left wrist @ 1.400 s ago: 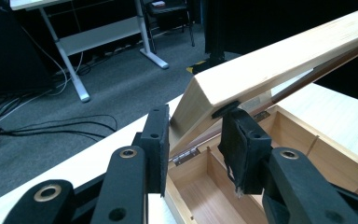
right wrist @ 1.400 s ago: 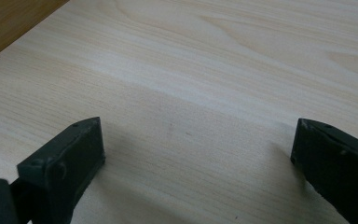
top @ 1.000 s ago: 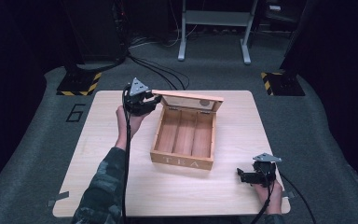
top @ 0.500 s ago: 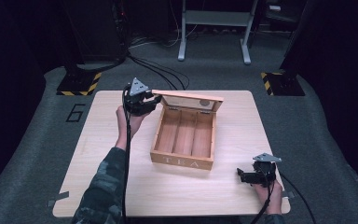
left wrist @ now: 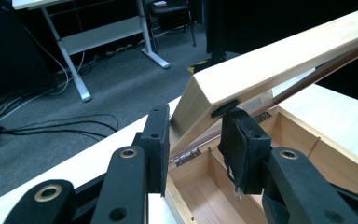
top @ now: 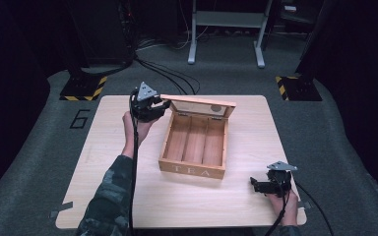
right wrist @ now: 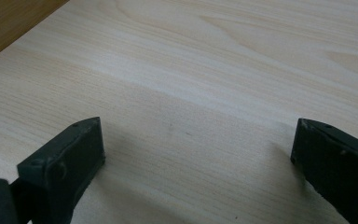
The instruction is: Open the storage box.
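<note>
Nothing has moved since the earlier frame: the left gripper (top: 163, 104) pinches the lid (left wrist: 279, 65) corner of the tea box (top: 193, 169) at upper centre, the right gripper (top: 254, 185) rests spread at lower right, and a slipping corner pinch could let the lid slam shut.

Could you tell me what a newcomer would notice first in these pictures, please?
Probably the open wooden tea box at the middle of the table, its three compartments bare. The left tool grips the raised lid by its corner. The right tool rests open near the table's front right corner.
</note>
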{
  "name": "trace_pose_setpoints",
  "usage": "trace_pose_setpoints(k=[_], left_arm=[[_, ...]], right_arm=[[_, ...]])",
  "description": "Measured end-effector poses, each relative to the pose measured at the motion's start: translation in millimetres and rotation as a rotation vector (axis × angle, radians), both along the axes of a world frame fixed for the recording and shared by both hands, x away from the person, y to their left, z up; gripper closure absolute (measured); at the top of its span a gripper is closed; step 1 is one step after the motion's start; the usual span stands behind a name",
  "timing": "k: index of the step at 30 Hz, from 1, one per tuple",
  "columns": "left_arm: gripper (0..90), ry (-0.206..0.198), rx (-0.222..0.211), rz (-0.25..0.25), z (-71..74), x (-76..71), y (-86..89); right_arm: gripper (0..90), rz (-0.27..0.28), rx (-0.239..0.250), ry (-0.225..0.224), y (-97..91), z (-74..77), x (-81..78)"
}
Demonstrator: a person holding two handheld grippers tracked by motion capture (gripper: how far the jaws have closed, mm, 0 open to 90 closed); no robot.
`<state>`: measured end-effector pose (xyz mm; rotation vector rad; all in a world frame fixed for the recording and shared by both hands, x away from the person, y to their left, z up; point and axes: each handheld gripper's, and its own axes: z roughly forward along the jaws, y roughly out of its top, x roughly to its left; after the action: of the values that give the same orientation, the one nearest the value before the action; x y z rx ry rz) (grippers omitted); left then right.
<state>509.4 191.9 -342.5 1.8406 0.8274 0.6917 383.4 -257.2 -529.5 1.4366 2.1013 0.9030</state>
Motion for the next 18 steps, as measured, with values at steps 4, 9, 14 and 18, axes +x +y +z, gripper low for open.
trace_pose_setpoints(k=[4,9,14,18], left_arm=[[63.1,0.001,0.001,0.001,0.1,0.0,-0.1],[63.1,0.007,0.011,-0.003,1.1,0.3,0.5],[63.1,0.004,0.006,0.000,1.0,0.5,-0.1],[63.2,0.005,0.003,0.001,1.1,0.8,-0.3]], right_arm=[[2.0,0.003,0.001,0.004,-0.2,0.3,-0.1],[2.0,0.000,-0.001,0.001,0.0,0.1,0.0],[2.0,0.002,0.001,0.002,-0.1,0.1,0.0],[2.0,0.002,0.006,0.004,0.1,0.3,-0.1]])
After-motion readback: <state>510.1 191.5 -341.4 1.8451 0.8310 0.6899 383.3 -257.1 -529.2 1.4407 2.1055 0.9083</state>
